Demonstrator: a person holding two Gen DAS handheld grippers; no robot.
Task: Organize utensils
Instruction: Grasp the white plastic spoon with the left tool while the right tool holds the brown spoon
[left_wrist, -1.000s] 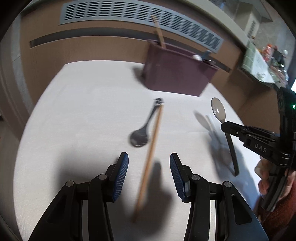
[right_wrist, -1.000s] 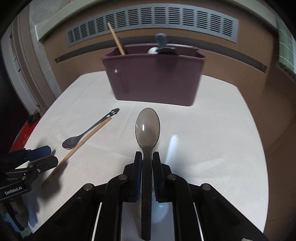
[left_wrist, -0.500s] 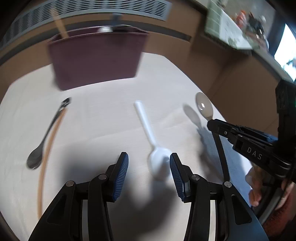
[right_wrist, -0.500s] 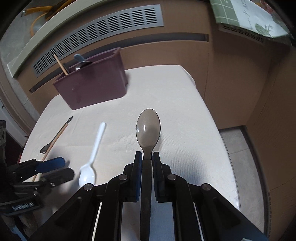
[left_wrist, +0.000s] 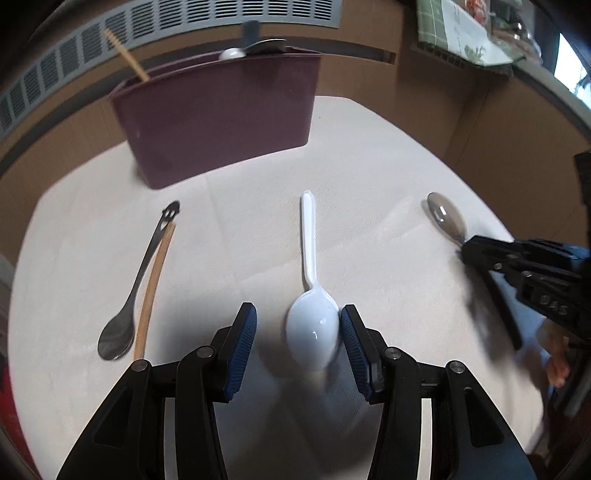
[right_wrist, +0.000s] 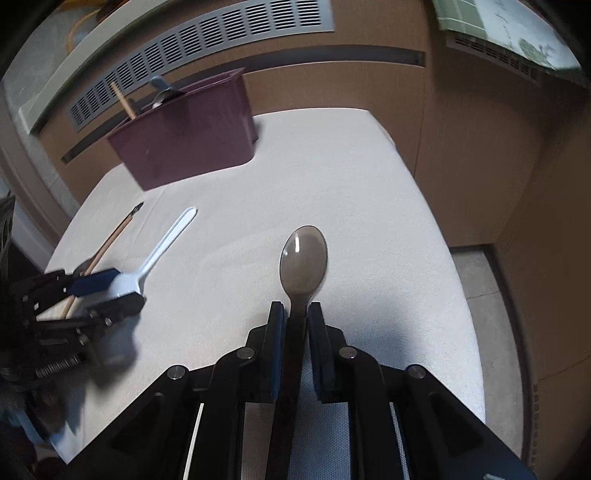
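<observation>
My left gripper (left_wrist: 297, 345) is open, and the bowl of a white plastic spoon (left_wrist: 313, 332) lies on the table between its fingers, against the right pad. My right gripper (right_wrist: 295, 325) is shut on the handle of a smoky brown spoon (right_wrist: 303, 260), held above the table. That spoon also shows in the left wrist view (left_wrist: 446, 218). A dark maroon utensil bin (left_wrist: 218, 110) stands at the back and holds a chopstick and some spoons. A metal spoon (left_wrist: 136, 288) and a wooden chopstick (left_wrist: 153, 284) lie side by side to the left.
The table wears a white cloth (right_wrist: 351, 184), with its right edge falling to a grey floor (right_wrist: 484, 295). A brown wall panel with a grey vent grille (right_wrist: 207, 48) runs behind the bin.
My left gripper has swung from the chopstick and metal spoon to the white spoon and closed in on its bowl. My right gripper still holds the brown spoon and has drawn back from the bin.
</observation>
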